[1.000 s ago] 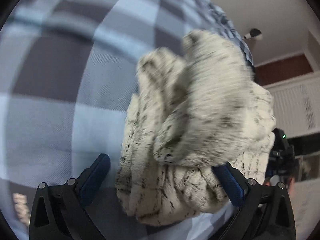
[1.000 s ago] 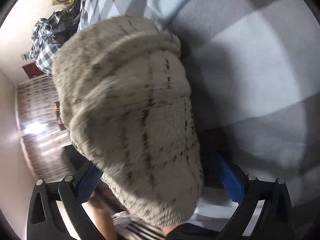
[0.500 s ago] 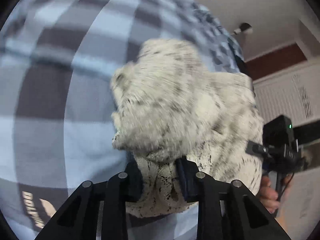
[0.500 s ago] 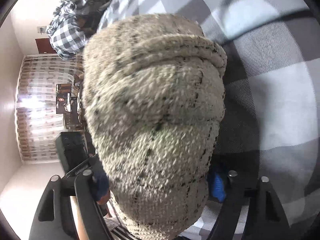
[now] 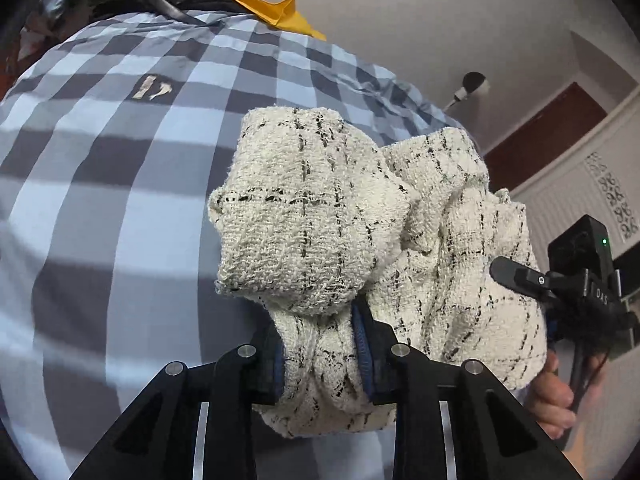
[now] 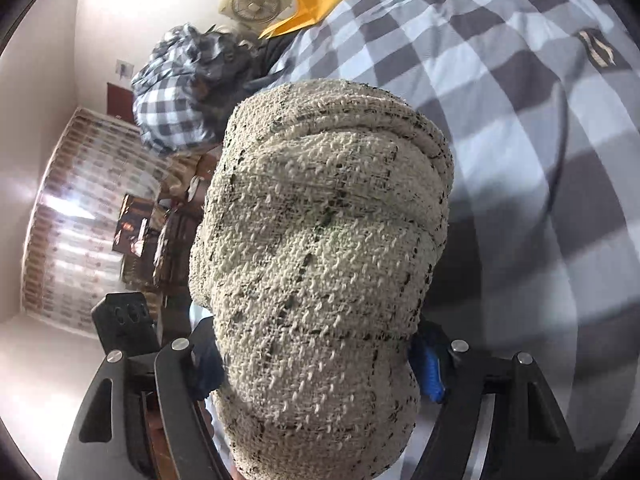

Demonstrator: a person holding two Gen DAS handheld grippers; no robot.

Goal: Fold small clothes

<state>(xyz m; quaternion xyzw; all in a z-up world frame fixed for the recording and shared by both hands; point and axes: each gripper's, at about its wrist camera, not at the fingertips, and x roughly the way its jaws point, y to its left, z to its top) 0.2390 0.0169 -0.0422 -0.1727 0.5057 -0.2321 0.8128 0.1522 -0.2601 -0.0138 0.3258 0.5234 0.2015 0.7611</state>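
Checked bedspread behind — cream garment hides both claws' pads.

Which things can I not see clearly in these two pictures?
- Right wrist view: the cream knitted garment with black flecks covers the right gripper pads.
- Left wrist view: the garment's full shape is bunched; the left gripper hides its pinched part.
- Checked bedsheet: edges cut off.
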